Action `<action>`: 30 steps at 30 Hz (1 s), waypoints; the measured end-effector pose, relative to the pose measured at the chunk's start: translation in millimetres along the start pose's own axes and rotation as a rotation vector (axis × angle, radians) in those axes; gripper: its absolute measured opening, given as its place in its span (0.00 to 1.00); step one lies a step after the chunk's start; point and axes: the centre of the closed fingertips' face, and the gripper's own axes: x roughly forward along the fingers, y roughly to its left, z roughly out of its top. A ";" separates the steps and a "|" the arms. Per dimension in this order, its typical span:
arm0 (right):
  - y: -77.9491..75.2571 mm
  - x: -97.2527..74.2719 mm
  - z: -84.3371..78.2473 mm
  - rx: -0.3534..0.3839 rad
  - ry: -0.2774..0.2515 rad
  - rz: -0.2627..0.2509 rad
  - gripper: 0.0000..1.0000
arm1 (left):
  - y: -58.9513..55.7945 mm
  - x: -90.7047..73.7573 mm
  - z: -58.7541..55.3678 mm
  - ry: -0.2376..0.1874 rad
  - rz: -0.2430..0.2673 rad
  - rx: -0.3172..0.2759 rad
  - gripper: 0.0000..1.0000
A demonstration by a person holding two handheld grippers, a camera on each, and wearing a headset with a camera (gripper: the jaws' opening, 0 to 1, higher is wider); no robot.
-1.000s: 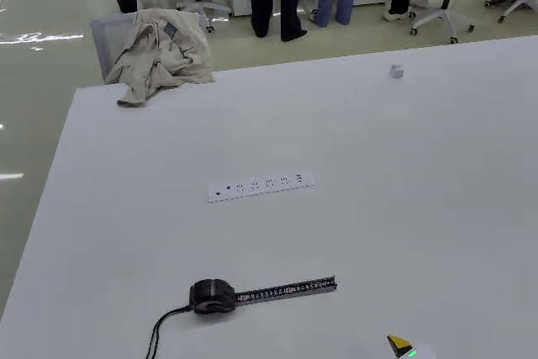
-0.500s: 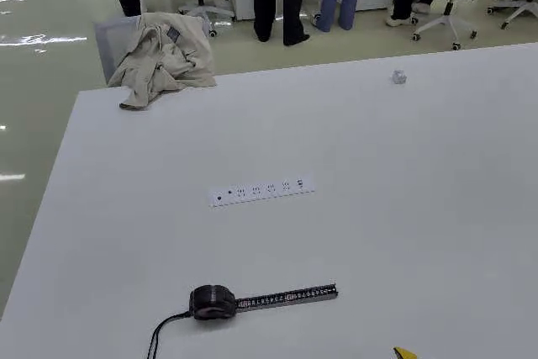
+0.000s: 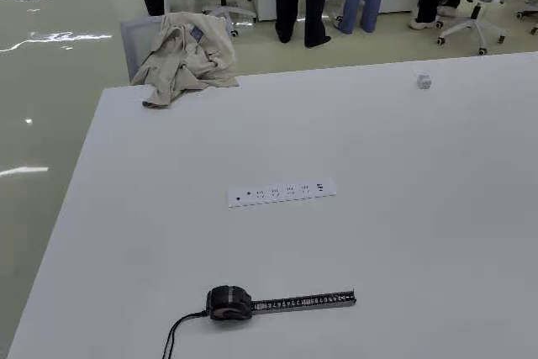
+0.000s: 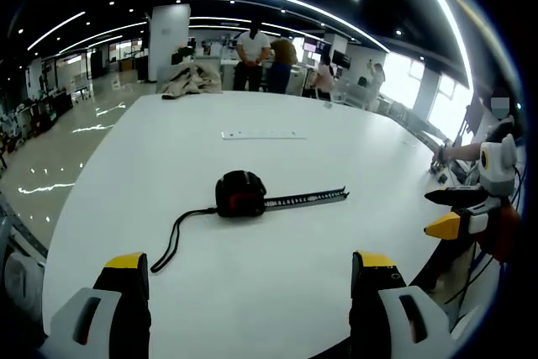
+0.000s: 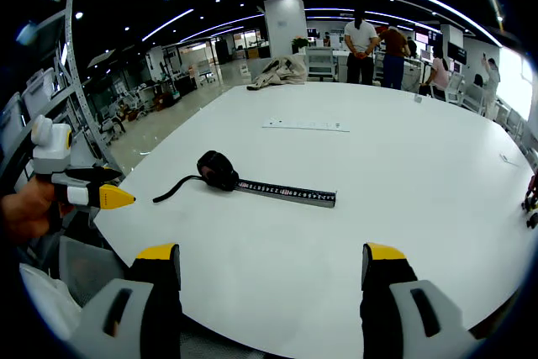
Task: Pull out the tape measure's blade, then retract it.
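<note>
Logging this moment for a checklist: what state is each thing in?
Tape measure, lying on the table, unheld.
Blade, partly extended, flat on the table.
Left gripper, open, empty.
Right gripper, open, empty.
Power strip, nothing plugged in.
Jacket, draped over a chair.

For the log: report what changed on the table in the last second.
Nothing moved; only the head camera shifted. The tape measure lies as before, its blade out as far, the strip unmoved. The left gripper and right gripper are open and empty.

White table (image 3: 420,208): power strip (image 3: 282,193) at middle, beige jacket (image 3: 187,56) on chair (image 3: 134,39) at far edge, small white object (image 3: 424,81) far right.
</note>
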 end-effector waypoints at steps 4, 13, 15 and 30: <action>-1.2 2.0 -0.6 -0.003 0.004 0.000 0.91 | -1.5 1.1 0.0 0.006 0.010 0.006 0.97; -2.6 7.0 -3.0 -0.012 0.007 0.014 0.89 | -5.3 7.0 3.9 0.006 0.032 0.023 0.91; -4.6 8.8 -2.6 -0.017 0.004 0.017 0.89 | -3.7 9.2 4.8 0.005 0.048 0.022 0.94; -17.1 23.6 2.3 -0.086 0.013 0.044 0.85 | -7.7 33.6 17.7 -0.001 0.081 0.021 0.96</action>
